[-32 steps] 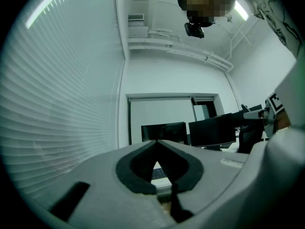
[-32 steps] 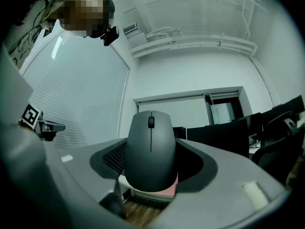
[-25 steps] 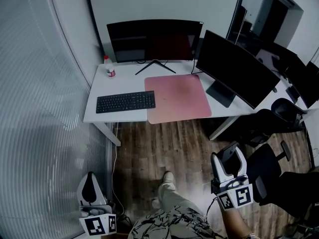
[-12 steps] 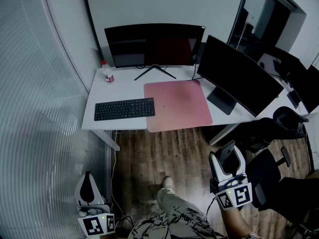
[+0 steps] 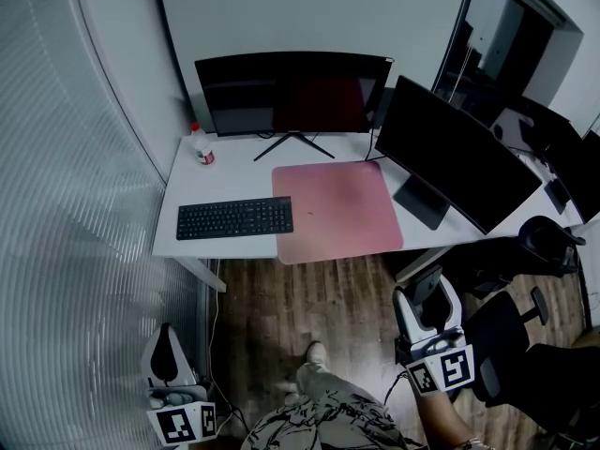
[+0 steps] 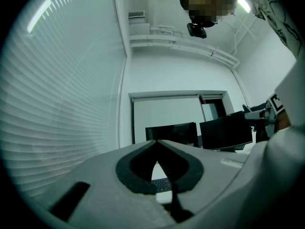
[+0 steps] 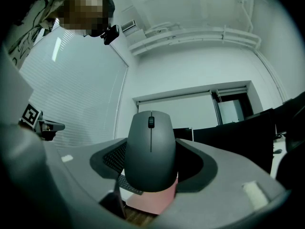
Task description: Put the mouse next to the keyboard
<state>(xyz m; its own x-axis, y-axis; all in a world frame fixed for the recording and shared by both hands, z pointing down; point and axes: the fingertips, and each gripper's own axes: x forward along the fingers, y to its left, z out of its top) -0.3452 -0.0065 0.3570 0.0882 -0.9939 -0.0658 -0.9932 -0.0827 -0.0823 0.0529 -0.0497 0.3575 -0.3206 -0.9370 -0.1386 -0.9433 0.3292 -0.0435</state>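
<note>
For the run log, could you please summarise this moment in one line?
right gripper: shut on mouse | left gripper: shut, empty | keyboard: on desk, beside pink mat

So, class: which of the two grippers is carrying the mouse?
The right gripper: the grey mouse sits clamped between its jaws. The left gripper has its jaws together with nothing between them.
</note>
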